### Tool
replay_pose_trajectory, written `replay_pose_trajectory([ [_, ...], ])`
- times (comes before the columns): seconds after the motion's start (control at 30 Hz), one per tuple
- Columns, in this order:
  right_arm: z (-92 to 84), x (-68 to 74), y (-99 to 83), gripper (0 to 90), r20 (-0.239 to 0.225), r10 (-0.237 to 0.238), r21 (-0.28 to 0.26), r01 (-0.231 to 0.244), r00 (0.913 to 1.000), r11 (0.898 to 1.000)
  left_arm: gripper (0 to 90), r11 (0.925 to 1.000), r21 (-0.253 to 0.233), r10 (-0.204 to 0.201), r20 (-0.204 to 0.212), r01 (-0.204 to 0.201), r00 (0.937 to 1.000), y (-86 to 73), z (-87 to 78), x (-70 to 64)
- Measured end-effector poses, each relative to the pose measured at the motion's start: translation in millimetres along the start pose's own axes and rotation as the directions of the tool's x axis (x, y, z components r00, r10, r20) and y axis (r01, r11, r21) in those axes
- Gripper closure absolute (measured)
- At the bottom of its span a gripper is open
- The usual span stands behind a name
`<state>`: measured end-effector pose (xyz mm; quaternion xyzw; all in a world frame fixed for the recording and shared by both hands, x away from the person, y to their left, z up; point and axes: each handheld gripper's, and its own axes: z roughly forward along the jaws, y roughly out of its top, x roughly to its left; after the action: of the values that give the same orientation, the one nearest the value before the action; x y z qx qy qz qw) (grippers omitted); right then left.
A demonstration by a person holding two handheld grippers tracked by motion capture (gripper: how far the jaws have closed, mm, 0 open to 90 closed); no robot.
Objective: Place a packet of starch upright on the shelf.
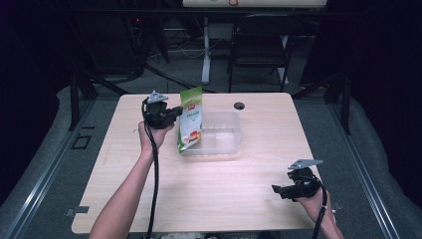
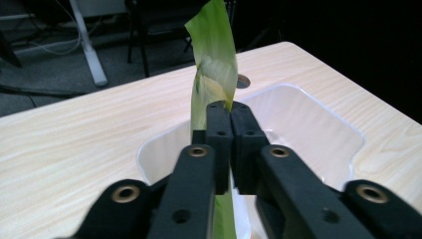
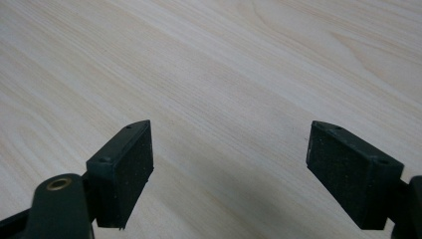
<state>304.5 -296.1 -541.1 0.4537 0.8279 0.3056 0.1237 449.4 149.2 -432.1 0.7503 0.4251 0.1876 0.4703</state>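
1. Our left gripper (image 1: 175, 112) is clamped on the edge of a green pouch (image 1: 191, 119).
2. We see the pouch upright, its lower end inside the clear tub (image 1: 224, 137) at the back of the counter (image 1: 209, 189).
3. Our right gripper (image 1: 276, 189) hangs near the front right corner, jaws wide apart over bare wood.

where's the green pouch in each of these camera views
High view: pouch upright at centre, in the left gripper, at the clear bin's left end.
Left gripper view: centre, pinched edge-on between the jaws.
Right gripper view: bare tabletop between open jaws.
Shared landmark: clear bin.
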Motion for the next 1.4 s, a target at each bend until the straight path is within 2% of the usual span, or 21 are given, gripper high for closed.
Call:
replay_pose_trajectory([
  [0.03, 0.1, 0.2, 0.1, 18.0, 0.000, 0.000, 0.000, 0.000, 1.0000, 1.000, 79.7, 0.9999, 0.014, 0.004, 0.008, -0.004, 1.0000, 1.5, 0.4, 1.8],
  [0.1, 0.3, 0.2, 0.1, 18.0, -0.001, 0.000, 0.000, 0.000, 1.0000, 1.000, 64.8, 0.9997, 0.026, 0.003, 0.011, -0.003, 0.9999, 3.3, 2.0, 3.5],
  [0.13, 0.2, 0.2, 0.1, 18.0, -0.002, -0.001, 0.000, 0.001, 1.0000, 1.000, 64.8, 0.9995, 0.031, 0.002, 0.011, -0.003, 0.9999, 4.5, 3.2, 4.3],
  [0.23, 0.5, -0.3, 0.0, 18.1, 0.006, 0.002, 0.000, -0.002, 1.0000, 1.000, 51.1, 0.9987, 0.050, -0.013, 0.011, 0.013, 0.9999, 11.4, 7.8, 7.7],
  [0.4, 0.2, -0.7, -0.2, 18.1, 0.002, 0.001, 0.000, -0.001, 1.0000, 1.000, 39.2, 0.9969, 0.073, -0.030, 0.004, 0.030, 0.9995, 26.3, 19.6, 14.5],
  [0.53, 0.3, -1.0, -0.5, 18.1, 0.002, 0.003, 0.002, -0.003, 1.0000, 1.000, 37.0, 0.9931, 0.116, -0.016, -0.011, 0.017, 0.9998, 34.2, 32.4, 13.6],
  [0.67, 0.4, -0.7, -0.6, 18.1, 0.004, 0.002, 0.003, -0.002, 1.0000, 1.000, 42.2, 0.9825, 0.186, -0.005, -0.042, 0.013, 0.9991, 35.6, 44.2, 11.4],
  [0.73, 0.2, -0.5, -0.7, 18.2, -0.004, 0.002, 0.003, -0.002, 1.0000, 1.000, 50.3, 0.9837, 0.179, -0.006, -0.050, 0.015, 0.9987, 34.5, 47.0, 10.7],
  [0.77, 0.1, -0.5, -0.8, 18.2, -0.003, 0.001, 0.003, -0.001, 1.0000, 1.000, 56.1, 0.9815, 0.191, 0.006, -0.049, 0.003, 0.9988, 34.8, 46.8, 11.1],
  [0.83, 0.4, -0.5, -0.8, 18.2, -0.004, 0.002, 0.004, -0.002, 1.0000, 1.000, 63.8, 0.9840, 0.178, 0.005, -0.056, 0.005, 0.9984, 34.0, 48.3, 9.8],
  [0.9, 0.8, -0.3, -0.7, 18.3, -0.005, 0.000, 0.006, 0.000, 1.0000, 1.000, 76.9, 0.9838, 0.179, 0.016, -0.053, -0.006, 0.9984, 34.4, 47.6, 9.0],
  [1.0, 0.9, -0.3, -0.5, 18.3, -0.005, 0.000, 0.007, 0.000, 1.0000, 1.000, 88.4, 0.9852, 0.171, 0.024, -0.054, -0.014, 0.9983, 34.6, 46.3, 6.3],
  [1.13, 0.6, 0.0, -0.5, 18.3, -0.004, 0.000, 0.005, 0.000, 1.0000, 1.000, 90.0, 0.9879, 0.155, 0.015, -0.036, -0.010, 0.9992, 34.0, 41.5, 4.0],
  [1.3, 0.7, -0.7, -0.6, 18.3, -0.004, 0.001, 0.006, -0.001, 1.0000, 1.000, 90.0, 0.9945, 0.105, -0.002, -0.023, 0.005, 0.9997, 31.3, 34.2, -1.3],
  [1.4, 1.5, -0.7, -0.5, 18.3, -0.004, 0.002, 0.005, -0.002, 1.0000, 1.000, 90.0, 0.9973, 0.074, 0.001, -0.020, 0.000, 0.9998, 30.3, 30.0, -6.7],
])
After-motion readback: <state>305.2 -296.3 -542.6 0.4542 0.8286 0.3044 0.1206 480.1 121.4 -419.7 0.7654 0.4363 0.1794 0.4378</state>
